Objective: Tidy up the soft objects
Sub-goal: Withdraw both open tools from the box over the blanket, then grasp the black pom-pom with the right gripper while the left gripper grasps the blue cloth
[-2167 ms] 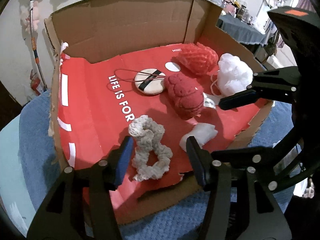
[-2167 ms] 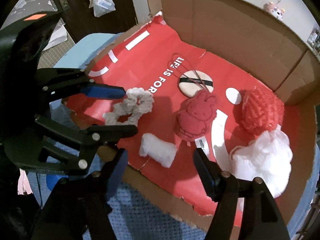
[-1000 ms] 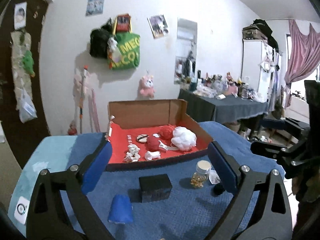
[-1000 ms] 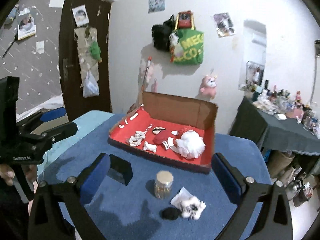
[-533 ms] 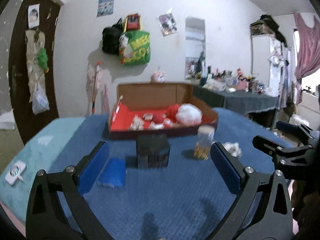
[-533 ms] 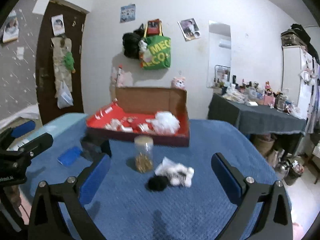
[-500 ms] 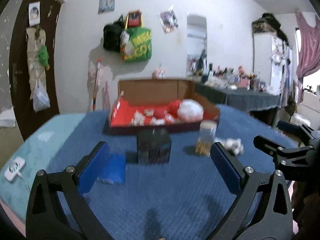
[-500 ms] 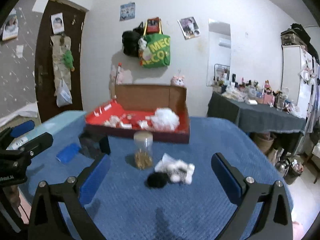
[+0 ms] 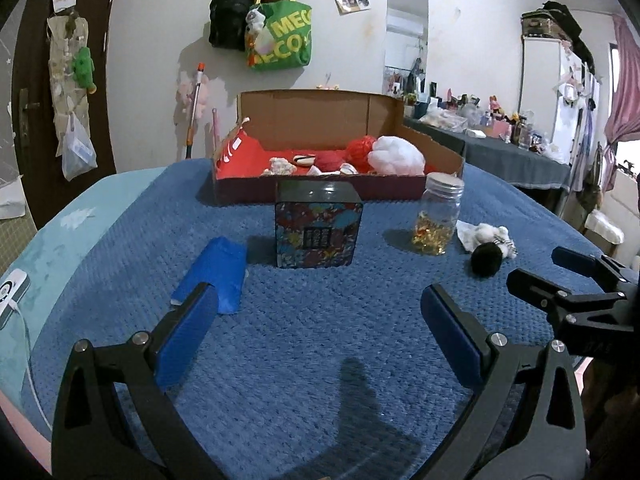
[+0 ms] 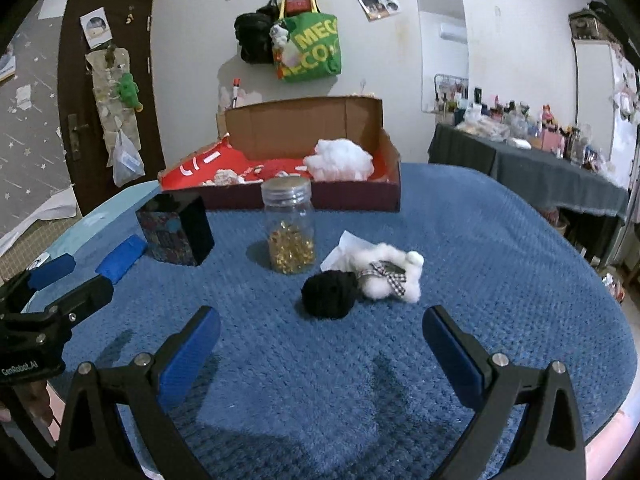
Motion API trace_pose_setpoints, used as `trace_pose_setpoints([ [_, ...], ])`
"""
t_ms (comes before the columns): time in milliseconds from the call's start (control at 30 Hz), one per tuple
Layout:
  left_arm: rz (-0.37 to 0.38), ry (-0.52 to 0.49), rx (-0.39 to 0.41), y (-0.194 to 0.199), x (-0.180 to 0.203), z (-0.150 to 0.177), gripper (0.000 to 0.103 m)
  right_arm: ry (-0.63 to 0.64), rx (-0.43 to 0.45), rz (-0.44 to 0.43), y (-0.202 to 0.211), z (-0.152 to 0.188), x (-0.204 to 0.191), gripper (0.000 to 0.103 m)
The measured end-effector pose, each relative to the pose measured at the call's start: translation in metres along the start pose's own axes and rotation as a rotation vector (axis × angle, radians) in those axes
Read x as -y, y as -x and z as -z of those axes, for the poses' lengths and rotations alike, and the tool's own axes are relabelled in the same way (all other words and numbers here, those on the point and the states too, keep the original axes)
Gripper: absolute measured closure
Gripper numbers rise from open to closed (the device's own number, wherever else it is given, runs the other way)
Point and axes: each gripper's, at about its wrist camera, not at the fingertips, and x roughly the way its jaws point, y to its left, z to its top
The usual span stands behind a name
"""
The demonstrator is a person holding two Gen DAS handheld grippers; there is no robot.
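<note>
A cardboard box with a red lining [image 9: 320,188] [image 10: 352,200] stands at the far side of the blue blanket. It holds soft items: a white puff [image 9: 394,156] [image 10: 340,154], a red knit ball [image 9: 358,150] and a cream scrunchie [image 9: 280,166]. A black pom-pom [image 10: 329,294] [image 9: 486,260] and a white plush with a checked bow [image 10: 390,276] [image 9: 490,234] lie on the blanket just ahead of my right gripper [image 10: 320,344], which is open and empty. My left gripper [image 9: 318,324] is open and empty, low over the blanket.
A patterned dark tin box [image 9: 318,226] [image 10: 176,232] and a glass jar of gold bits [image 9: 438,214] [image 10: 289,226] stand between the grippers and the cardboard box. A blue folded pouch [image 9: 214,274] [image 10: 122,258] lies left. A phone [image 9: 12,296] lies at the left edge.
Both grippers pulled back from over the box to low above the blanket's near side. Their jaws opened wide. In the last half second the view barely shifted.
</note>
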Motion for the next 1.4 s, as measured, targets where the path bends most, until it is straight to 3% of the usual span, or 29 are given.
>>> trace_pose_setpoints([
  [333, -0.05, -0.026, -0.056, -0.023, -0.03, -0.022, 0.0, -0.087, -0.125, -0.044, -0.039, -0.013, 0.017, 0.002],
  [433, -0.046, -0.017, -0.108, -0.04, -0.047, -0.028, 0.0, -0.113, -0.163, -0.06, -0.051, -0.016, 0.02, 0.007],
  [500, -0.035, -0.013, -0.149, -0.053, -0.056, -0.03, 0.001, -0.112, -0.183, -0.055, -0.058, -0.017, 0.019, 0.016],
  [567, -0.007, -0.013, -0.222, -0.072, -0.065, -0.03, 0.01, -0.108, -0.202, -0.052, -0.065, -0.018, 0.018, 0.029],
  [633, 0.032, -0.004, -0.277, -0.085, -0.07, -0.027, 0.041, -0.099, -0.211, -0.044, -0.069, -0.019, 0.016, 0.037],
  [700, 0.037, -0.01, -0.298, -0.092, -0.072, -0.023, 0.05, -0.092, -0.203, -0.045, -0.068, -0.02, 0.014, 0.06],
  [733, 0.036, -0.017, -0.286, -0.09, -0.072, -0.022, 0.063, -0.084, -0.203, -0.053, -0.068, -0.02, 0.013, 0.066],
  [900, 0.075, -0.01, -0.255, -0.077, -0.071, -0.018, 0.076, -0.04, -0.182, -0.092, -0.058, -0.019, 0.001, 0.068],
  [1067, 0.115, -0.005, -0.243, -0.064, -0.067, -0.016, 0.076, -0.002, -0.166, -0.122, -0.048, -0.02, -0.01, 0.068],
  [1400, 0.122, -0.008, -0.246, -0.06, -0.064, -0.017, 0.076, 0.013, -0.174, -0.151, -0.045, -0.02, -0.018, 0.068],
])
